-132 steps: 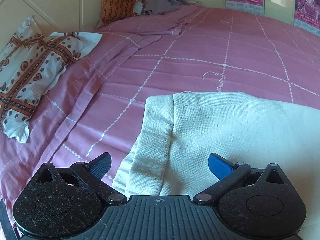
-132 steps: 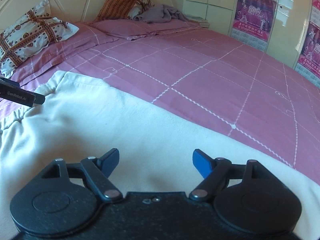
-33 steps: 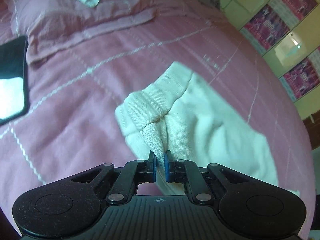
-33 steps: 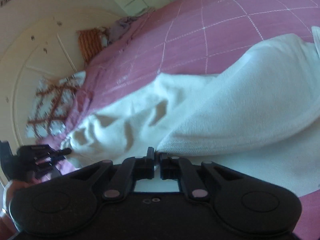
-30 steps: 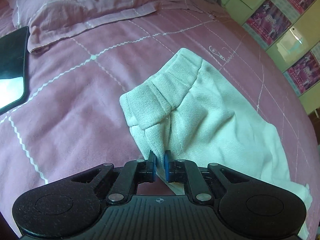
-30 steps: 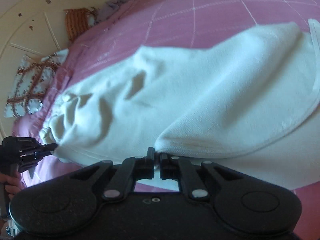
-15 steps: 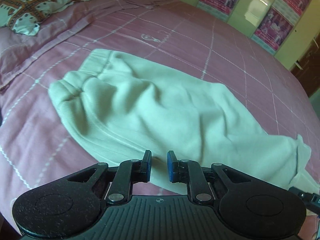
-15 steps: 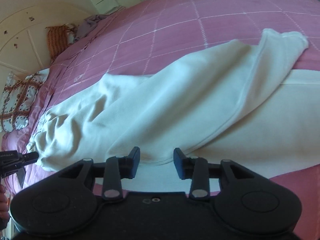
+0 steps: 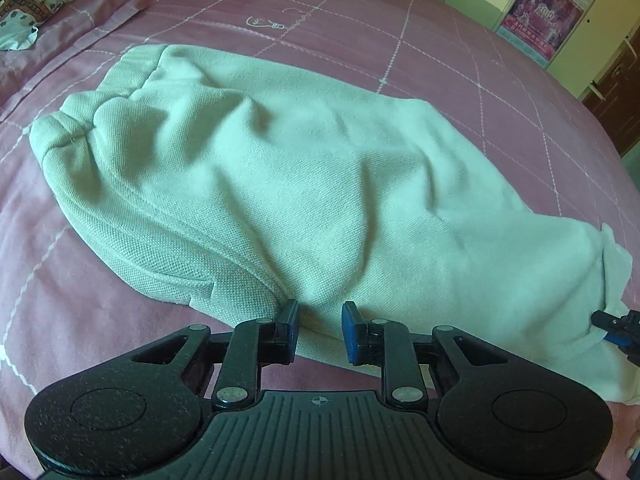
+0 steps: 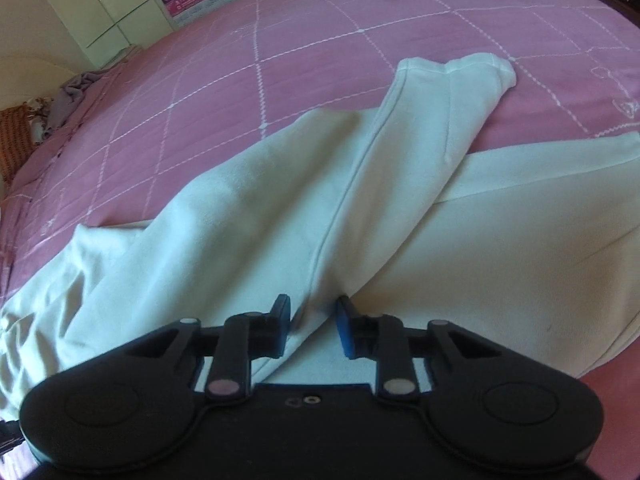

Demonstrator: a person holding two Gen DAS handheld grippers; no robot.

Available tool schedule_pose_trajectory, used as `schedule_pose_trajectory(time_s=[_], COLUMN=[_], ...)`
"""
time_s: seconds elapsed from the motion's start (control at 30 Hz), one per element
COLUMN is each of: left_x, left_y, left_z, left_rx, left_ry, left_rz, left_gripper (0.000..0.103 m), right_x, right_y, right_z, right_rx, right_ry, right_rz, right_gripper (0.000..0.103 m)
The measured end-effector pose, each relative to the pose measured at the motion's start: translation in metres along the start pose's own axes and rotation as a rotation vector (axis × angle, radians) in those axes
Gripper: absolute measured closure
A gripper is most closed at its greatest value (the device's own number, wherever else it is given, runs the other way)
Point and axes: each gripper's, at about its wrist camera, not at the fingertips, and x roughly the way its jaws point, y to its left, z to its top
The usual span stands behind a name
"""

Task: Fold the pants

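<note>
Pants [image 9: 304, 184], cream knit cotton, lie crumpled on pink quilted bed [image 9: 460, 60]. Soft, light, limp; will sag. You take hems or waistband. Left tool [image 9: 318, 330] opening, right tool [image 10: 310, 326] closing; cloth between, neither pinching.

Pants [image 9: 304, 184]: pale cloth, matt, with a fine pebbled knit weave and stitched seams; the same cloth looks smoother and softly creased in the right wrist view [image 10: 248, 216]. Bedspread [image 9: 460, 60]: pink matt fabric, quilted with white zigzag stitching in a grid. Left hand-held gripper [image 9: 318, 330]: black speckled matt plastic, ribbed body, blue pads, shiny metal pivot pins; cupboard doors [image 10: 108, 4] glossy.
</note>
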Motion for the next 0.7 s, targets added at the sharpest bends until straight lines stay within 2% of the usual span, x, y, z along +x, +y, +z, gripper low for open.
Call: schedule_pose_trajectory(time_s=[0.03,0.1,0.23,0.3,0.43,0.47,0.5,0.57,0.63,0.7], left_x=[0.002,0.002,0.002,0.002,0.002,0.001,0.002,0.003,0.002,0.003], left_y=[0.0,0.001,0.007,0.006,0.003,0.003,0.002,0.002,0.002,0.001], left_z=[-0.001,-0.002,-0.002,-0.003,-0.004,-0.004,-0.003,-0.003,-0.003,-0.003], left_rx=[0.011,0.016,0.007,0.016,0.039,0.039,0.041,0.042,0.039,0.035], left_ry=[-0.005,-0.011,-0.007,-0.006,-0.01,-0.01,-0.01,-0.011,-0.012,-0.014], left_rz=[0.004,0.0,-0.028,-0.027,-0.014,-0.012,-0.009,-0.005,-0.002,-0.002], left_gripper=[0.079,0.079,0.079,0.079,0.079,0.079,0.079,0.079,0.079,0.079], right_x=[-0.001,-0.008,-0.063,-0.077,-0.046,-0.045,-0.049,-0.059,-0.066,-0.062], right_y=[-0.003,-0.008,-0.029,-0.047,-0.07,-0.073,-0.071,-0.062,-0.053,-0.048], right_z=[0.003,0.004,0.003,-0.009,-0.05,-0.051,-0.048,-0.041,-0.028,-0.012], right_rx=[-0.013,-0.004,0.013,0.055,0.032,0.044,0.048,0.008,-0.064,-0.098], right_ry=[-0.011,-0.027,-0.126,-0.104,0.018,0.002,-0.018,-0.061,-0.112,-0.123], right_rz=[-0.013,0.024,0.131,0.166,0.096,0.103,0.1,0.068,0.025,-0.013], right_gripper=[0.087,0.097,0.098,0.098,0.098,0.097,0.089,0.079,0.074,0.068])
